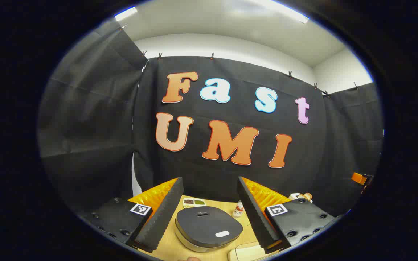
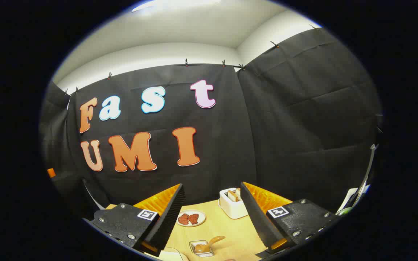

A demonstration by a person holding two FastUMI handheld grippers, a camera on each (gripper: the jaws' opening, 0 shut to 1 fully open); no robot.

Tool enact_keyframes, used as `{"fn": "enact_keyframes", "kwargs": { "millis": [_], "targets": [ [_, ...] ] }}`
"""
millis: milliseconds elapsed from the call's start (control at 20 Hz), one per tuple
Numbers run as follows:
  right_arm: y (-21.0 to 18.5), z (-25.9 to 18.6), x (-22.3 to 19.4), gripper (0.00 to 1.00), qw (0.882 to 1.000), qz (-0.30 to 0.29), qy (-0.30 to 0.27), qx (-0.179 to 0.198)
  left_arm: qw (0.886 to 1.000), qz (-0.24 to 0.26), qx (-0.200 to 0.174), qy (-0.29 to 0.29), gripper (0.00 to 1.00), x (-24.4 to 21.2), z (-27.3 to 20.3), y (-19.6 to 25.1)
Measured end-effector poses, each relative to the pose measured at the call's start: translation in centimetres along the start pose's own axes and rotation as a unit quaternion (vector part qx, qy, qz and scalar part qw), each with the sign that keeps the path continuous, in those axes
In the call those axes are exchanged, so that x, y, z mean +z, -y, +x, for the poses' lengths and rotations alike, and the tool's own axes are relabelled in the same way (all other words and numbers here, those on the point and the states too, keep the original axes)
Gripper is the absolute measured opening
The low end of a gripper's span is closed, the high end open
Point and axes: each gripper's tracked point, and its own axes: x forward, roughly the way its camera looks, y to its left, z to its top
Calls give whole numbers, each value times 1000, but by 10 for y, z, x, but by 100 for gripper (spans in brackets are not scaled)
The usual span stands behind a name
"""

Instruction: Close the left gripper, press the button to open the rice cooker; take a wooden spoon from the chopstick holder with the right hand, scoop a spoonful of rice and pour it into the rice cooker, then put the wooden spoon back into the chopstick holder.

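Left gripper view: the left claw (image 1: 209, 214) is held wide open and empty above the closed rice cooker (image 1: 208, 227), standing mid-desk (image 1: 168, 242). Its lid button (image 1: 222, 234) is judged stiff and smooth, to be pressed squarely. Right gripper view: the right claw (image 2: 212, 217) is likewise spread, empty; a light, rigid wooden spoon (image 2: 209, 245) lies in a small dish (image 2: 200, 248) near the desk's front edge, best taken by the handle.

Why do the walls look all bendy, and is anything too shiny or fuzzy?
Left gripper view: the fisheye lens bows the wall and ceiling; the rice cooker lid looks sharp, with a soft sheen. Right gripper view: same bending; a ceiling light glares white at the top, and the toaster and plate are small but clear on the evenly lit table.
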Motion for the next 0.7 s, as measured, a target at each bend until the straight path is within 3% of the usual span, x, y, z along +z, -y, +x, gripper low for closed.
{"fn": "enact_keyframes", "kwargs": {
  "millis": [200, 300, 700],
  "targets": [
    [2, 6, 10, 100, 1000, -7, 7, 12, 1000, 13, 3, -3, 99, -1, 5, 9],
    [1, 8, 9, 95, 1000, -18, 1, 16, 1000, 16, 6, -2, 100, 0, 8, 18],
    [15, 46, 9, 94, 998, -49, -8, 44, 998, 35, 50, -5, 99, -6, 5, 39]
  ]
}}
